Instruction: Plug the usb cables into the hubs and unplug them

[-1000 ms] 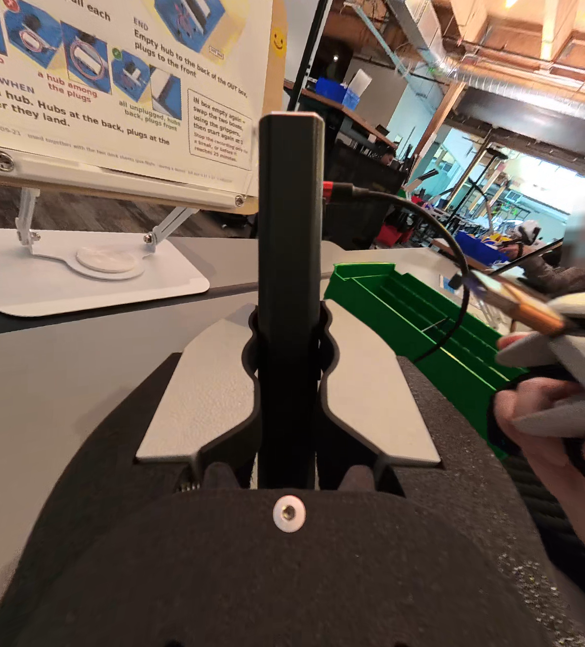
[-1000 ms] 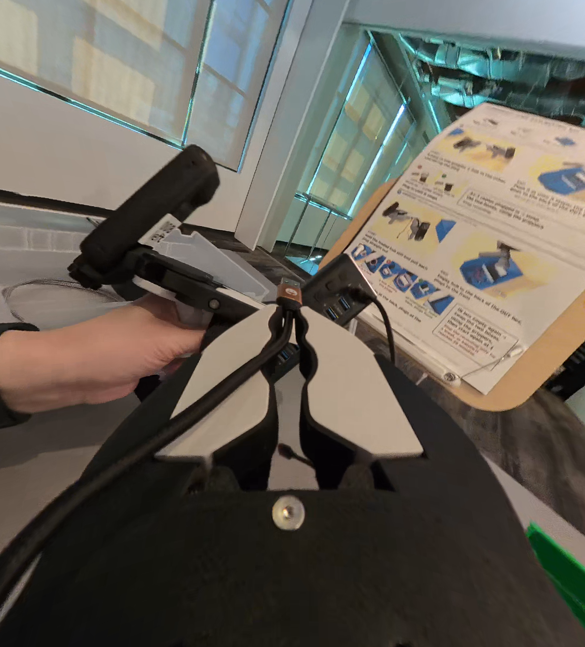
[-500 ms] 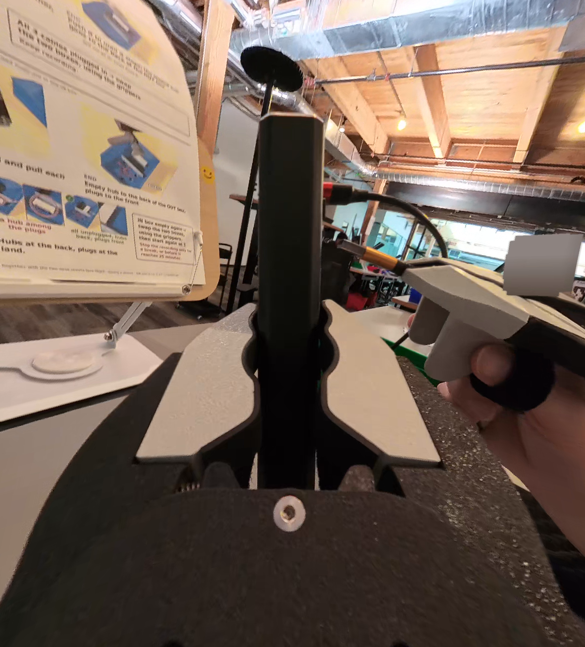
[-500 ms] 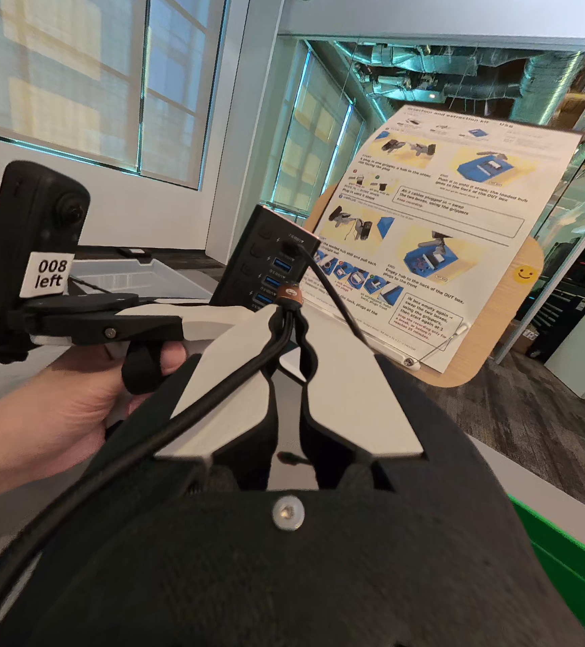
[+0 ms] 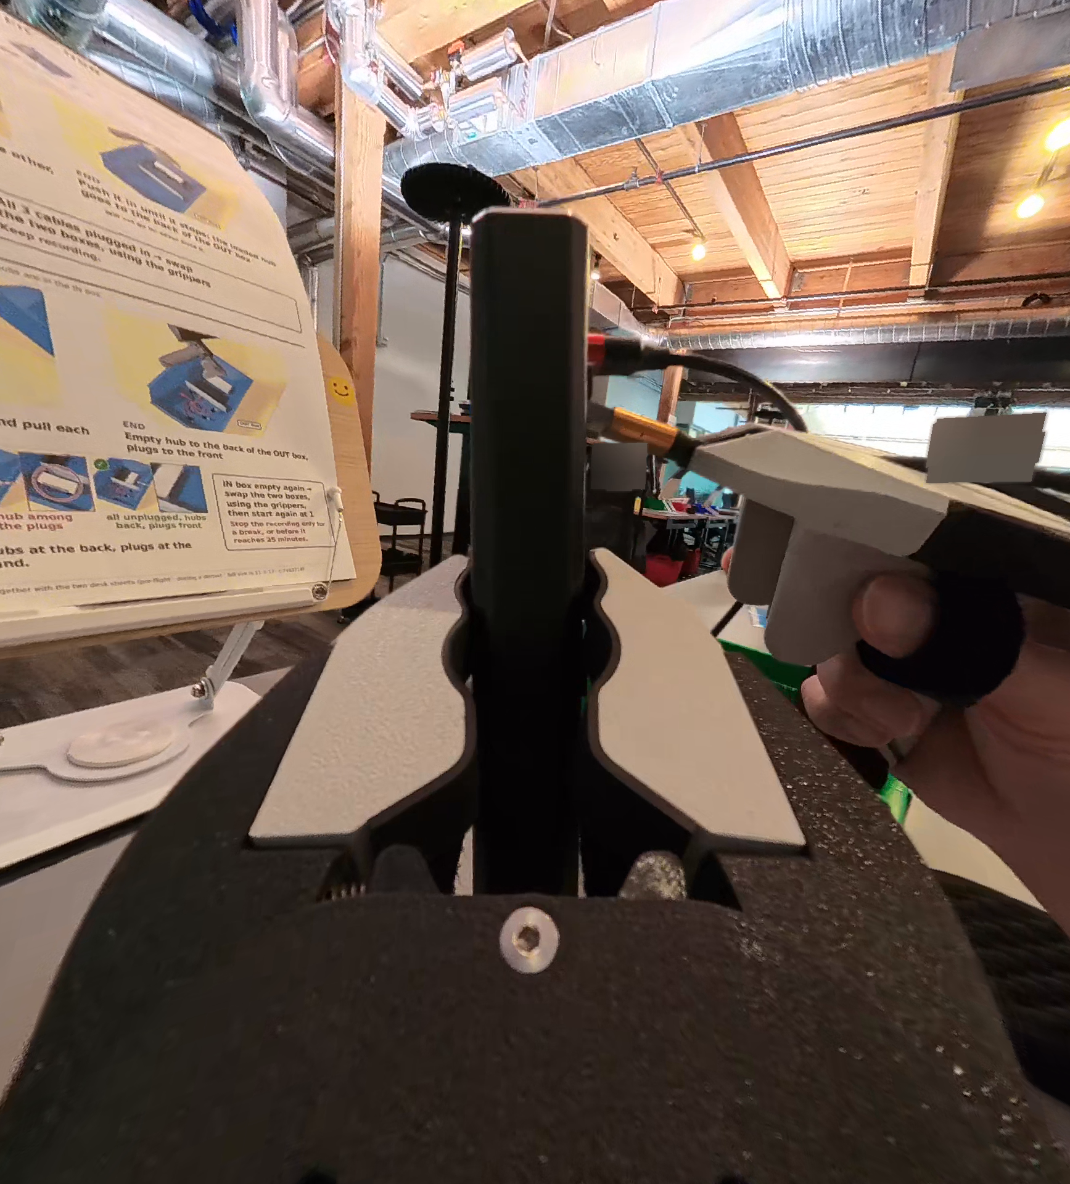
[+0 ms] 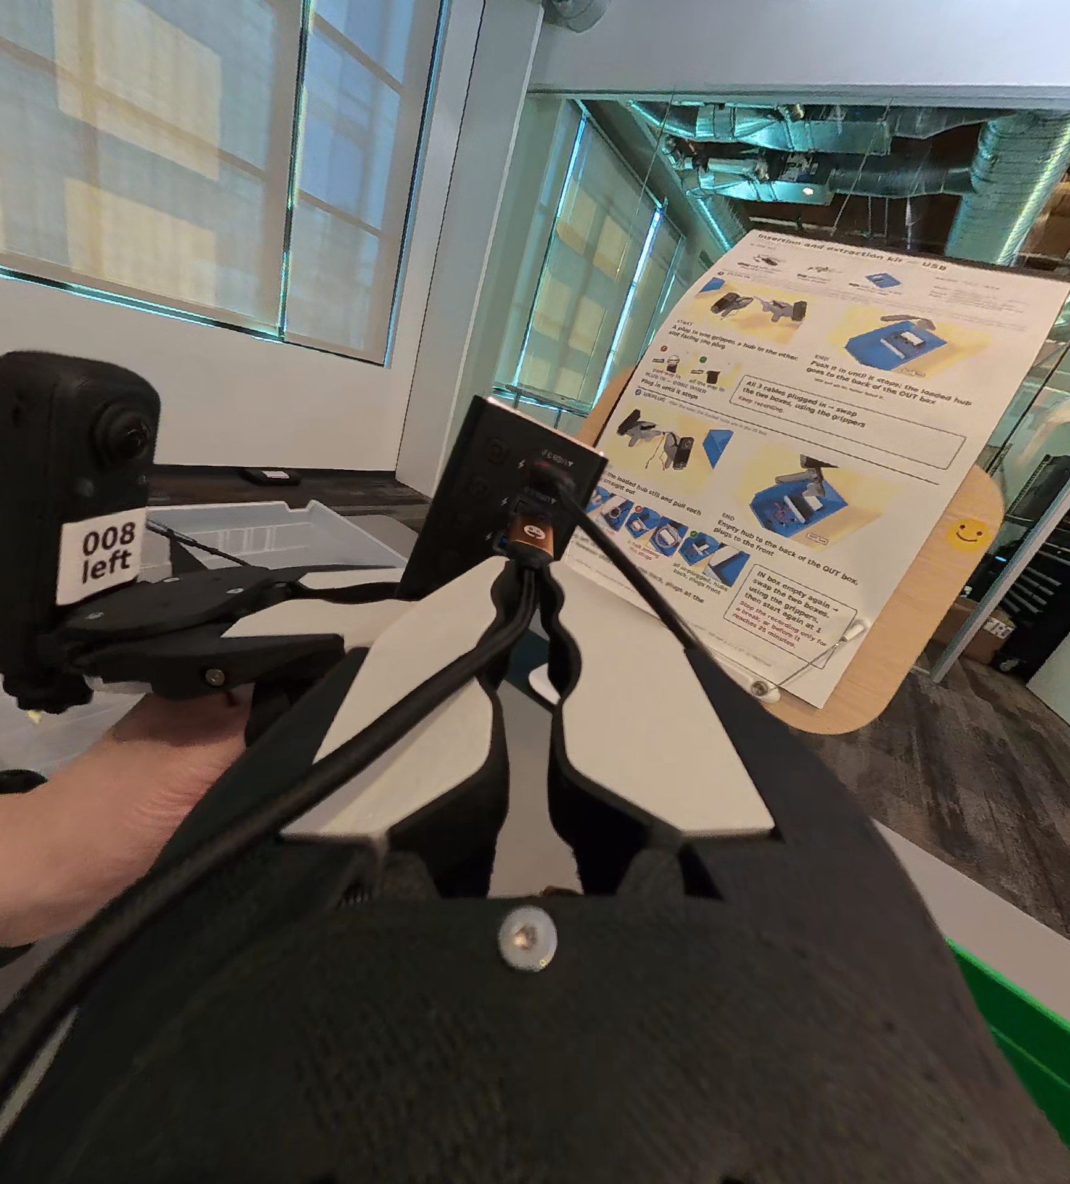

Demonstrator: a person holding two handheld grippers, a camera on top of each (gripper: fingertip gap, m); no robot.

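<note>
Up in the air: we hold both tools off the grey table, so plug and hole can line up.
Left claw: squeezed tight on the black USB hub. We stand it up tall so its holes face the other tool.
Right claw: pinched shut on the orange plug, just behind the metal tip, so we can push straight.
Where the plug is: right at a blue hole on the hub. We cannot tell if it is all the way in.
Other cable: a red-ended plug sits in the hole above, and its black cord hangs down.
How things feel, we think: the hub looks hard, smooth and boxy. The cords look bendy. The claw fingers are flat and grey.
Nearby: a green bin, a clear tray, and a paper sheet on a wooden stand.
</note>
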